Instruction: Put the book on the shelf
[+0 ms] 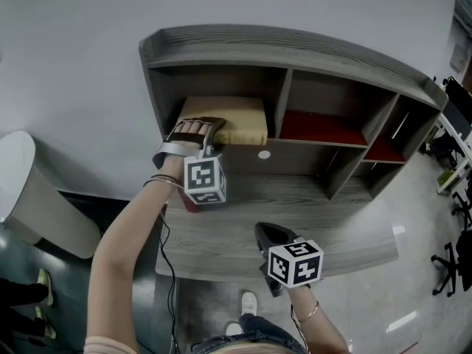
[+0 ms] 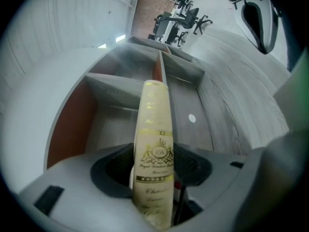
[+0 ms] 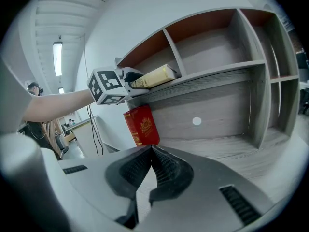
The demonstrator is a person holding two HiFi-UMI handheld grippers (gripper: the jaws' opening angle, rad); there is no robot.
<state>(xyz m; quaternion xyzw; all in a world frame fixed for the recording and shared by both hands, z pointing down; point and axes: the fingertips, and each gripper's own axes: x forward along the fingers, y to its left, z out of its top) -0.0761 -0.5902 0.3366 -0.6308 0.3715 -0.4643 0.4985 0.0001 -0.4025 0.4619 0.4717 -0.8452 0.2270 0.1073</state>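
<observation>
Left gripper [image 1: 212,133] clamps the cream book [image 1: 225,115] lying in the ten-o'clock shelf cubby [image 1: 167,87] — right gripper [image 3: 152,151] pinched shut, empty.

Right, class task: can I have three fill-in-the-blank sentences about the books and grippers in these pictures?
The cream book lies in the ___ compartment of the shelf.
The red book stands upright on the ___.
The jaws of the right gripper are ___, with nothing between them.
Missing words: left; desk; shut.
</observation>
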